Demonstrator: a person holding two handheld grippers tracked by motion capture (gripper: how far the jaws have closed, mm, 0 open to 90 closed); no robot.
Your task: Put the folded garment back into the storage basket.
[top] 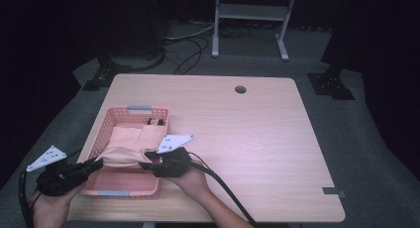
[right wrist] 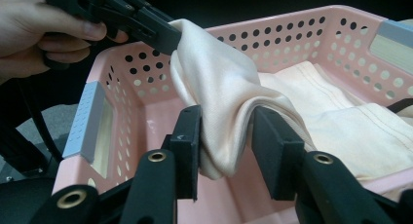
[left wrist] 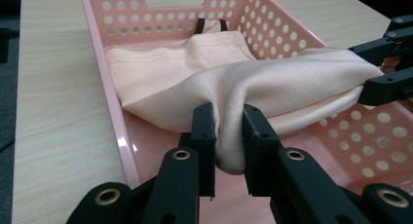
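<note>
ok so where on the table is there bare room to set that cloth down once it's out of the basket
The whole right half of the table is bare, from the basket across to the right edge, and so is the far strip up to the round hole. It is crowded at the near left, where both grippers hold the cloth over the basket.

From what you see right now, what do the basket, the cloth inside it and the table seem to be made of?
The basket looks like moulded pink plastic: glossy walls with rows of round holes and grey handle inserts. The cloth seems a woven fabric, pale peach, matte with a fine ribbed weave and stitched hems; which fibre, I cannot tell. The table shows light wood grain, probably a laminate.
</note>
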